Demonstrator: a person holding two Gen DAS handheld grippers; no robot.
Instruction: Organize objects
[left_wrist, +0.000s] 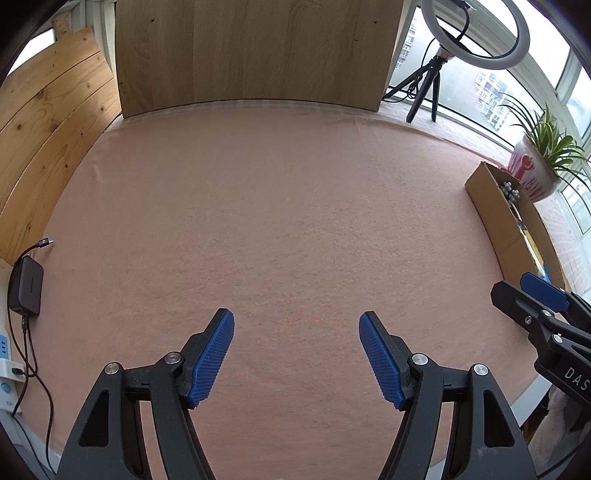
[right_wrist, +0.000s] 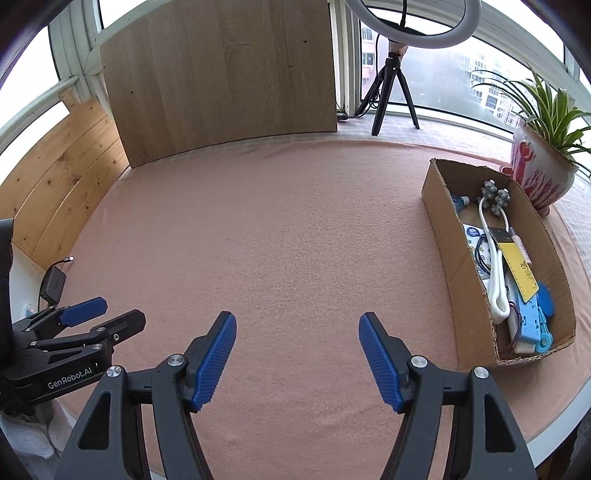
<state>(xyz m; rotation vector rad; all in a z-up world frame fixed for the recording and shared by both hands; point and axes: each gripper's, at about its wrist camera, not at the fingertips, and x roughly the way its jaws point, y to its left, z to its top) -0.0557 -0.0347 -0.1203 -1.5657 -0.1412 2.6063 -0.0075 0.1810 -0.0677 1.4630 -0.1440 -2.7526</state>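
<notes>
Box (right_wrist: 439, 206): massager (right_wrist: 493, 236) | yellow ruler (right_wrist: 519, 269) | blue case (right_wrist: 532, 321)

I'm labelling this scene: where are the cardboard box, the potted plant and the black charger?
cardboard box (right_wrist: 439, 206): right wrist view, on its near outer wall.
potted plant (right_wrist: 535, 173): right wrist view, on the pot's printed side.
black charger (left_wrist: 26, 284): left wrist view, on its top face.

A table (right_wrist: 280, 236) under pink cloth carries a cardboard box (right_wrist: 443, 221) at its right edge and a black adapter (left_wrist: 26, 284) at its left edge.
</notes>
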